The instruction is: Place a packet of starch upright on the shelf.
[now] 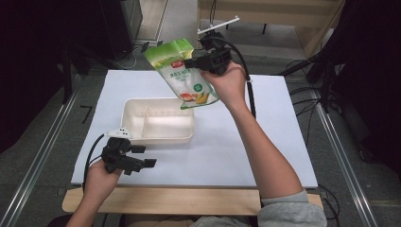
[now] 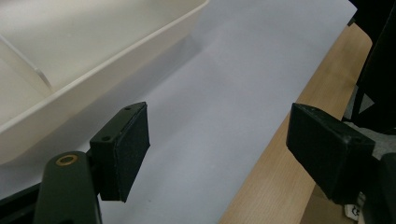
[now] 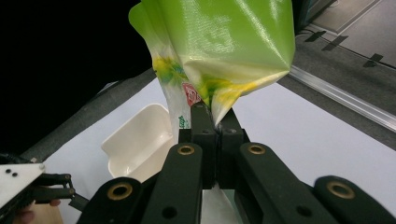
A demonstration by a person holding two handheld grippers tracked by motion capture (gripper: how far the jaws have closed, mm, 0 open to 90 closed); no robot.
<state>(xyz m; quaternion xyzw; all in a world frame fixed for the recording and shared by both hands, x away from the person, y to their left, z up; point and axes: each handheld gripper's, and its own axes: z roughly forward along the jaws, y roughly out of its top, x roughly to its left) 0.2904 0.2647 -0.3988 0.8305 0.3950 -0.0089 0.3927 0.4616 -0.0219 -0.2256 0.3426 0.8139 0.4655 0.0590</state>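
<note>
We have the glossy green and white plastic snack bag (image 1: 184, 73) up in the air, pinched at its edge by the right gripper (image 1: 196, 62), whose jaws are pressed together on the film. The bag hangs above the far right corner of the cream-coloured, two-compartment plastic tray (image 1: 158, 133), its long axis tilted so that the lower end, printed with vegetables, dips toward the tray's far rim while the green end rises away to the left. The tray therefore lies below and to the near left of the bag, and we judge that whatever comes next, whether lowering or tipping, has to travel that way. The left gripper (image 1: 144, 156) rests on the white table sheet (image 1: 246, 151) just beside the tray's near left corner, jaws standing apart with nothing between them; it is the nearer one to the tray. From the right gripper view we see the pinch itself, the film (image 3: 219, 56) creased where the pads meet, with the tray (image 3: 135, 144) far beneath. The left gripper view instead gives us the tray's side wall (image 2: 102, 70) close up and the wooden table edge (image 2: 299, 154).
</note>
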